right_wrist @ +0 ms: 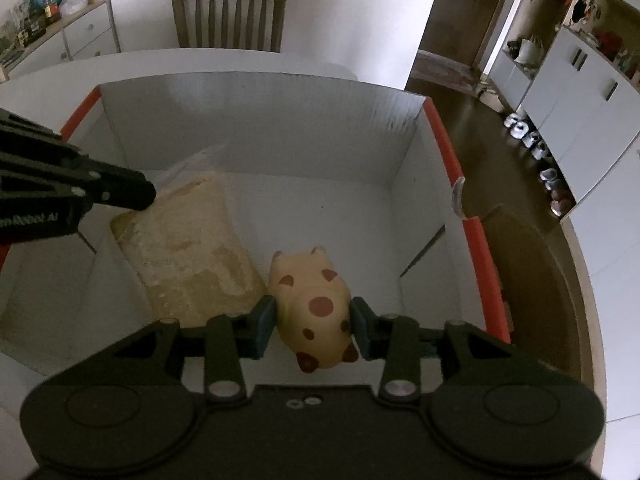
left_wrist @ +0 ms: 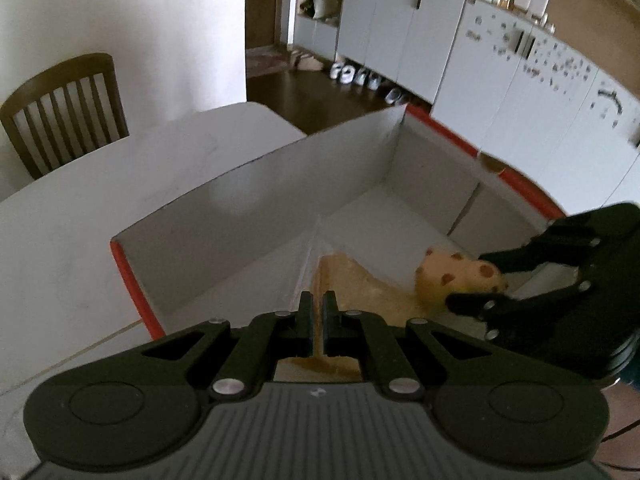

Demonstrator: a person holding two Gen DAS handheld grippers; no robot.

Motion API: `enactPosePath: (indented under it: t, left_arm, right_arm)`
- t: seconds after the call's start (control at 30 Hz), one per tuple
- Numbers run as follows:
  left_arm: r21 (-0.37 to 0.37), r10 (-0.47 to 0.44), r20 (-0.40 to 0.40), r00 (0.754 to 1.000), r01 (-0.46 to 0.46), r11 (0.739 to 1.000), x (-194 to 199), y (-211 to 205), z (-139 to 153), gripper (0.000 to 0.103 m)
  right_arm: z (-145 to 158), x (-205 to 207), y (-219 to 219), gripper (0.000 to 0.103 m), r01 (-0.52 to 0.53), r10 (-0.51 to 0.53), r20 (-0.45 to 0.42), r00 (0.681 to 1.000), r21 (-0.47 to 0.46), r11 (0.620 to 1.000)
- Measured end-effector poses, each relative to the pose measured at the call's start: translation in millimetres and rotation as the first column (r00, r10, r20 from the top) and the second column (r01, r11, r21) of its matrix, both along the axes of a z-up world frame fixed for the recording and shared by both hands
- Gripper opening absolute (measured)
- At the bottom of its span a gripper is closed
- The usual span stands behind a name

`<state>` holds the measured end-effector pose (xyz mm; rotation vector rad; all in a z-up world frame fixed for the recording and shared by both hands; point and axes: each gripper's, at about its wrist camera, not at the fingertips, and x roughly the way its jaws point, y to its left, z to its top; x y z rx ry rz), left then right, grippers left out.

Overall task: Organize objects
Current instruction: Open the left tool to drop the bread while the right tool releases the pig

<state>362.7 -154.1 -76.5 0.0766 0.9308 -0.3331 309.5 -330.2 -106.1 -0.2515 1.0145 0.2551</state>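
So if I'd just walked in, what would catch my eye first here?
Probably the spotted toy pig, pinched between the right tongs and held low inside the white box with red edges. Just left of it in the box lies a pale yellow sponge-like block. The left tongs hang over that block, nearly closed with nothing between them.

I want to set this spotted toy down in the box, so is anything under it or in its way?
Nothing visible blocks it. The right gripper holds the spotted toy over bare floor of the box. The beige bundle lies close beside it on the left, with the left gripper above that bundle.
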Motion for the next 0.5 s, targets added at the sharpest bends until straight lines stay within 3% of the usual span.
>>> enactPosePath:
  t: [0.3,0.4,0.5]
  left_arm:
    - [0.141,-0.016,-0.047,0.999,0.022,0.990,6,-6,-8,0.004]
    - [0.140,-0.016,-0.051,0.999,0.023,0.990,7,-4,-8,0.005]
    - [0.145,-0.009,-0.036,0.999,0.014,0.989,5,-3,-4,0.005]
  right_arm:
    - [-3,-1,-3,0.051,-0.024,0.024,-0.051,0.998,0.007,1.000]
    - [0,-4,-5,0.062,-0.027,0.027,-0.039,0.999,0.019,0.999]
    - [7,-8,-8,0.063,-0.031,0.032,-0.024,0.999,0.038,0.999]
